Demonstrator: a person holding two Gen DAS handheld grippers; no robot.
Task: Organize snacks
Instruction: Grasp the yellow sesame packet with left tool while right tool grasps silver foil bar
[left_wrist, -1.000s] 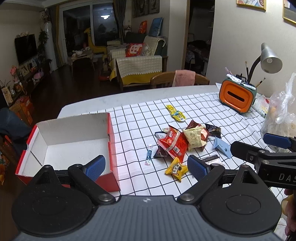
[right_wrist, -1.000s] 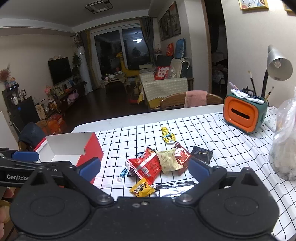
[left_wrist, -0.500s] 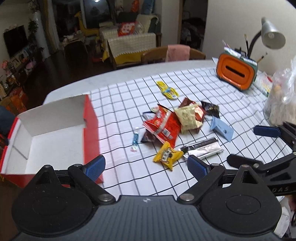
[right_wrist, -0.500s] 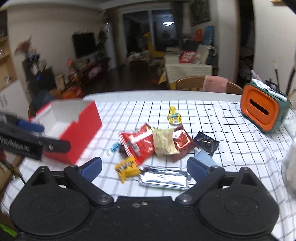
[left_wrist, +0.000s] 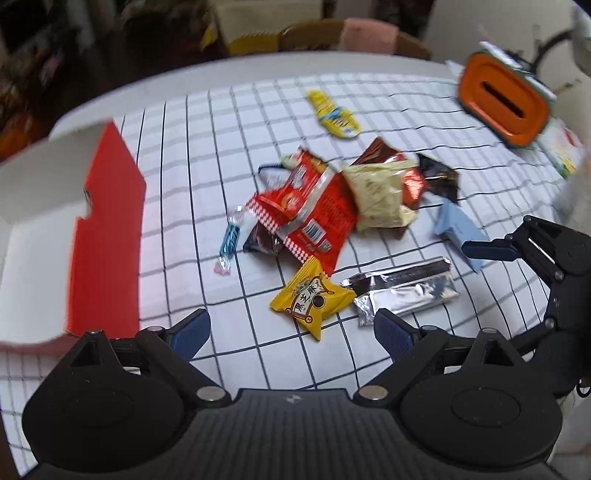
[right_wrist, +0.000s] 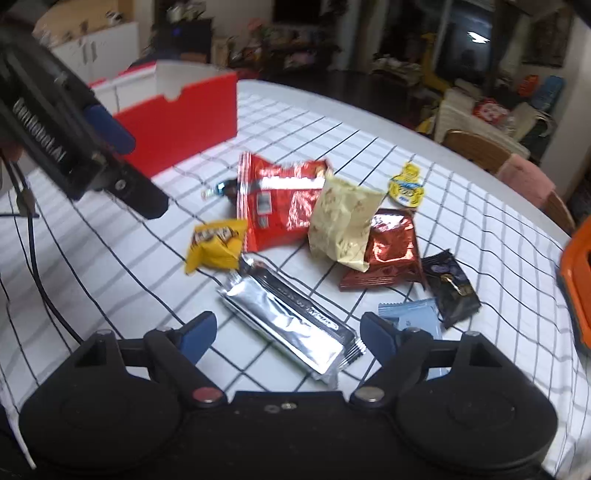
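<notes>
At the left, an open red box (left_wrist: 107, 236) is seen on the checked tablecloth (left_wrist: 177, 147), nothing visibly in it. The left gripper (left_wrist: 291, 332) is held wide apart and unloaded above a yellow packet (left_wrist: 312, 297). Right of it, a silver foil bar (right_wrist: 291, 321) lies between the spread, unloaded fingers of the right gripper (right_wrist: 288, 332). Slippery foil could be squeezed out sideways if pinched off-centre.
</notes>
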